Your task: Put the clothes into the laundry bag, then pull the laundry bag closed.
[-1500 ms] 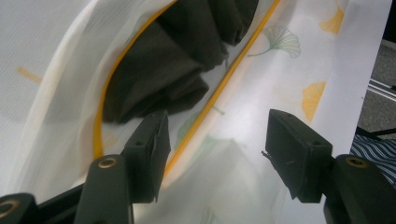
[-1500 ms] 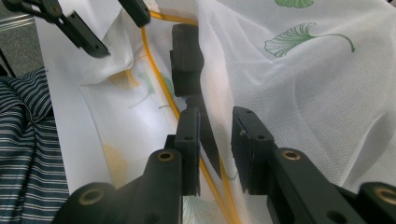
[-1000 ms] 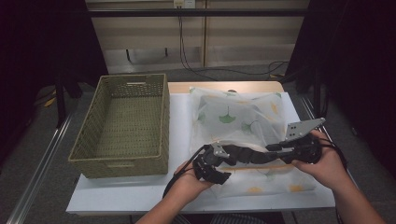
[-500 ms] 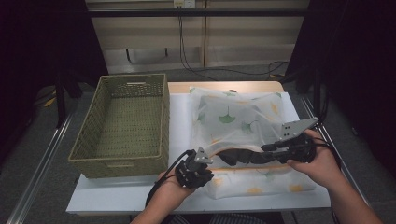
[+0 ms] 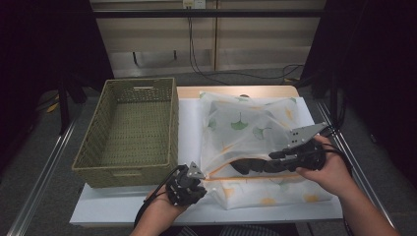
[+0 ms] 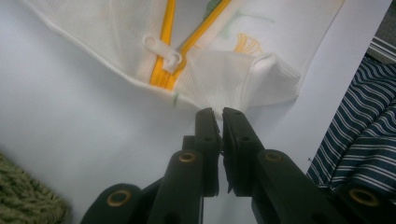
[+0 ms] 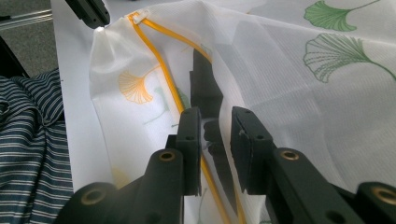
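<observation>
On the white desk (image 5: 192, 123), to the right of an empty wicker basket (image 5: 140, 82), lay a white mesh bag (image 5: 246, 123) printed with ginkgo leaves, its orange zip (image 7: 159, 60) running along the near side and standing partly undone. The left gripper (image 6: 219, 114) sat at the bag's near left corner, just past the zip slider (image 6: 173, 59). Its fingers had just been closing and were clenched on a fold of the corner fabric, which rose toward them in the right gripper view. The right gripper (image 7: 215, 121) lay farther along the zip, its fingers part-spread astride the upper zip edge. Whether they pressed on the mesh I could not tell. A dark shape (image 5: 255, 164) showed through the mesh ahead of them.

The step looked like pinning the corner so that the bag mouth could be worked. To do it well, the left hand should have kept the pinch firm and low, pulling gently away from the slider so that the zip line stayed taut. The right should have taken one layer of the edge, not both, and avoided dragging the whole bag across the desk.
</observation>
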`<state>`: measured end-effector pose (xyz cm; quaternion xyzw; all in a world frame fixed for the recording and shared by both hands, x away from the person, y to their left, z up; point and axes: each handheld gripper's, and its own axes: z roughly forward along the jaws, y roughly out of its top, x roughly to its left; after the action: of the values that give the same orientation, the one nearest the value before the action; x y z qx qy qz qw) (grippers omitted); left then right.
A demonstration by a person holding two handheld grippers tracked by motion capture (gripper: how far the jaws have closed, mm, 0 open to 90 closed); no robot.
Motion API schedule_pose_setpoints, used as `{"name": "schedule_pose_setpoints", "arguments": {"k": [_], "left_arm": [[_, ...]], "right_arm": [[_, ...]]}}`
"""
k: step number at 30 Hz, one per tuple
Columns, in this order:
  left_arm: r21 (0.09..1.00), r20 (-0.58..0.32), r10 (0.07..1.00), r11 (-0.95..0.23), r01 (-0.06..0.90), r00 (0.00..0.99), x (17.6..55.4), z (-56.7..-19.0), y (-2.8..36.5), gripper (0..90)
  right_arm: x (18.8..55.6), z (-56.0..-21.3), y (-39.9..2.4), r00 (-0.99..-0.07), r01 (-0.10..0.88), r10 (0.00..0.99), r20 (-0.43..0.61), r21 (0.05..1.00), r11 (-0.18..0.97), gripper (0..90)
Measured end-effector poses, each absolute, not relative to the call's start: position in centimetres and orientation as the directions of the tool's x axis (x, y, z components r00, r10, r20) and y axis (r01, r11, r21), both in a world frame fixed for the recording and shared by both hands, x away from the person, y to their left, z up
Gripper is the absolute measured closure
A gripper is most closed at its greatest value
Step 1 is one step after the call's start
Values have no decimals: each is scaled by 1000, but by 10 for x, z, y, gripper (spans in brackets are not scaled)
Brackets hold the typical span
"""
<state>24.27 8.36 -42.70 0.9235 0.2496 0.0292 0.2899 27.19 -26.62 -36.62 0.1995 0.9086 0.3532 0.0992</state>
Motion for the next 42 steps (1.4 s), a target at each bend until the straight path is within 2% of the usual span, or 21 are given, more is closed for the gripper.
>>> {"name": "schedule_pose_setpoints", "arguments": {"k": [3, 9, 16, 19, 30, 38, 42], "left_arm": [[593, -108, 505, -658, 463, 856, 241, -426, 85, 806], [606, -93, 507, -654, 453, 857, 241, -420, 86, 728], [623, -142, 581, -577, 528, 802, 250, -424, 91, 559], [620, -128, 589, -581, 528, 798, 253, -423, 90, 536], [627, -169, 596, -550, 552, 785, 261, -433, 85, 459], [598, -185, 592, -566, 568, 784, 264, -440, 78, 384], [585, -196, 599, -564, 583, 776, 266, -444, 76, 377]], "right_arm": [[272, -366, -263, -904, 288, 427, -39, 683, 672, 742], [271, -365, -260, -908, 277, 417, -42, 686, 672, 739], [271, -364, -256, -910, 268, 413, -43, 699, 663, 738], [272, -365, -254, -912, 268, 409, -37, 701, 661, 735], [273, -363, -240, -918, 247, 394, -49, 707, 663, 728], [274, -362, -234, -924, 235, 380, -47, 714, 659, 723], [274, -363, -232, -926, 231, 375, -48, 715, 660, 721]]}}
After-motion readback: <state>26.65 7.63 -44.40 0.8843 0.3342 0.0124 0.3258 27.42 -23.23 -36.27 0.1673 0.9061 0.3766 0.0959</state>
